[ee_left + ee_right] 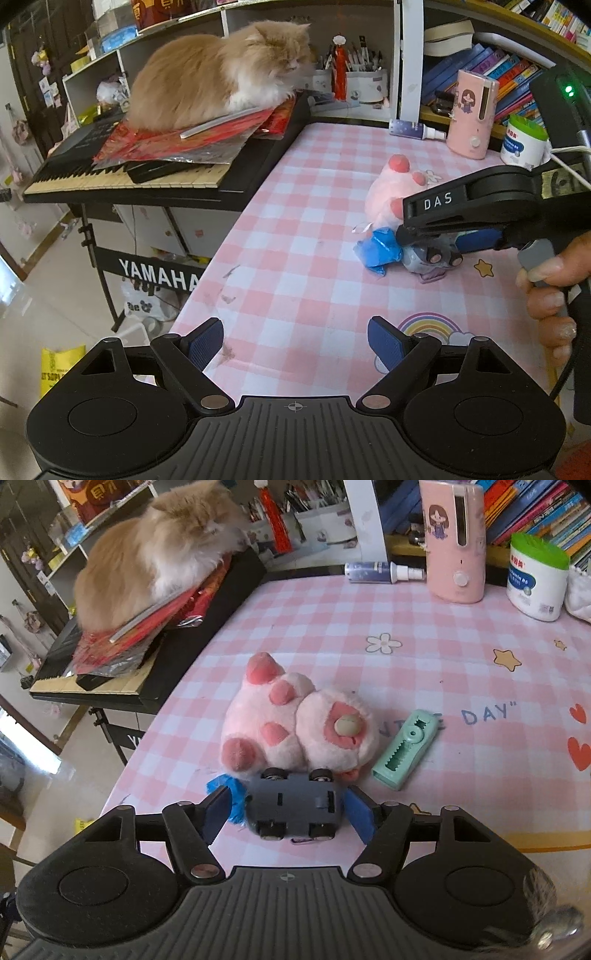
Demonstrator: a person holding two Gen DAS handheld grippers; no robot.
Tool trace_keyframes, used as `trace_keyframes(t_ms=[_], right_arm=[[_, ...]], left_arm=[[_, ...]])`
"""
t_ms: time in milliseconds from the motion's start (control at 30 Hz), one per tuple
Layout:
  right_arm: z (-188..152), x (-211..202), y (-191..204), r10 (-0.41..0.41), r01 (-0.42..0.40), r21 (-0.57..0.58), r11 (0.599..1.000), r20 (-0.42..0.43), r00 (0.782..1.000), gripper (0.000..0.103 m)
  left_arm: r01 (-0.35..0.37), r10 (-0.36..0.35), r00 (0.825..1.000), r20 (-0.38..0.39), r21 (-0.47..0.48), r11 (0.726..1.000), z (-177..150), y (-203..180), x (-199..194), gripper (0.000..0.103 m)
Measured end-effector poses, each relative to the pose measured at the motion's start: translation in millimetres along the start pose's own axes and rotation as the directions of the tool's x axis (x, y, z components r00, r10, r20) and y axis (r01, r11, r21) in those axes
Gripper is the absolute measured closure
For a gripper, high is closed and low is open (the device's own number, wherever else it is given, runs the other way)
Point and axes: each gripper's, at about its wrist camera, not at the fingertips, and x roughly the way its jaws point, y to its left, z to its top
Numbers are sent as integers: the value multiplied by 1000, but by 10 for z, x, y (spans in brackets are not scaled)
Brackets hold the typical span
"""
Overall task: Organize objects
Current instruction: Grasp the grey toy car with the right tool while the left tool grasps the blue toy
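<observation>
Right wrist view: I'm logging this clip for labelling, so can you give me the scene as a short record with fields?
surface: pink-and-white checked tablecloth
target: upturned grey plastic toy car, wheels up
right claw: open, fingers either side of the car
left claw: open, holds nothing
beside car: pink plush paw toy, crumpled blue wrapper, mint-green plastic tape dispenser
bystander: fluffy orange-and-white cat on the black electronic keyboard

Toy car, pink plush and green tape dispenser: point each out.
Toy car (295,805), right wrist view, on its upturned underside.
Pink plush (317,716), right wrist view, on its furry body.
Green tape dispenser (404,749), right wrist view, on its toothed middle.
</observation>
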Motion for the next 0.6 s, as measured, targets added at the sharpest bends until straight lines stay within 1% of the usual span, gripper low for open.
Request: trace_keyframes(t_ms=[133, 167, 267, 367, 433, 533, 600], right_arm=[[17, 85, -54, 1, -1, 13, 1000, -25, 1000, 37], [15, 106, -69, 1, -1, 13, 1000, -38, 999, 41], [4, 114, -136, 21, -19, 31, 999, -51, 998, 43], [23, -69, -173, 28, -28, 20, 999, -2, 1000, 43], [43, -272, -204, 23, -24, 8, 1000, 53, 998, 43], [48, -519, -280, -5, 4, 11, 1000, 113, 994, 43], [48, -617, -339, -24, 22, 20, 1000, 133, 991, 43]], left_arm=[[12, -12, 1000, 0, 0, 1000, 44, -38, 48, 16], [20, -20, 1000, 1, 2, 1000, 59, -60, 65, 16], [42, -43, 999, 8, 12, 999, 103, -127, 102, 16], [70, -70, 998, 8, 23, 997, 160, -211, 171, 16], [88, -88, 996, 5, 27, 996, 205, -271, 237, 16], [116, -116, 993, 6, 20, 993, 288, -349, 378, 17], [116, -116, 993, 3, 4, 993, 344, -383, 481, 17]])
